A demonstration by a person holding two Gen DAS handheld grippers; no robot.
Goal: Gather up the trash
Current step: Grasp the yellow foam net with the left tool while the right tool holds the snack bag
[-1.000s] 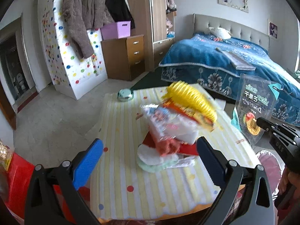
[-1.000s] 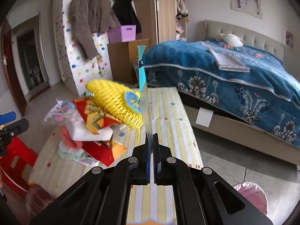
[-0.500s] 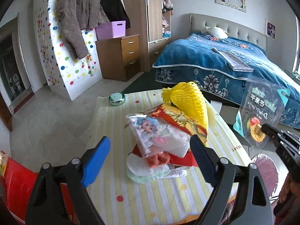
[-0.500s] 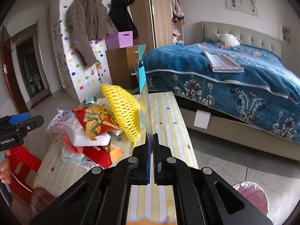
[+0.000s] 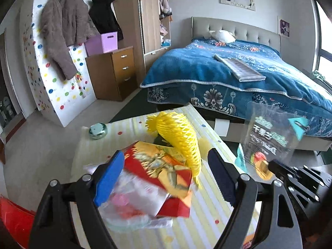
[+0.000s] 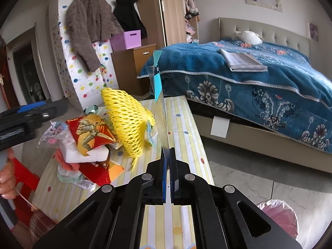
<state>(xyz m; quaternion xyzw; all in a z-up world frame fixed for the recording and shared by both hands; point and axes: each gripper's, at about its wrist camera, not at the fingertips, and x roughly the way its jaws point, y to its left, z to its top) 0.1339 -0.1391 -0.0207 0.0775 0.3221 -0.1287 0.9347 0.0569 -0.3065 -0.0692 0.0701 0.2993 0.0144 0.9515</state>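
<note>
A heap of trash lies on the striped table (image 5: pixel 203 224): a yellow foam fruit net (image 5: pixel 178 134), a red and orange wrapper (image 5: pixel 159 166), and clear plastic packs (image 5: pixel 132 203). My left gripper (image 5: pixel 166 176) is open, its jaws on either side of the red wrapper. My right gripper (image 6: pixel 167 155) is shut on a clear snack bag (image 6: pixel 158 95), held upright and edge-on beside the yellow net (image 6: pixel 126 122). The bag also shows in the left wrist view (image 5: pixel 271 137), to the right of the table.
A small round tin (image 5: pixel 98 130) sits at the table's far left. A pink-lined bin (image 6: pixel 278 215) stands on the floor right of the table. A red stool (image 6: pixel 22 178) is at the left. A blue bed (image 5: pixel 238 78) lies behind.
My left gripper has moved forward and down over the heap, so its jaws now flank the red wrapper. My right gripper still holds the bag and has drawn back slightly.
</note>
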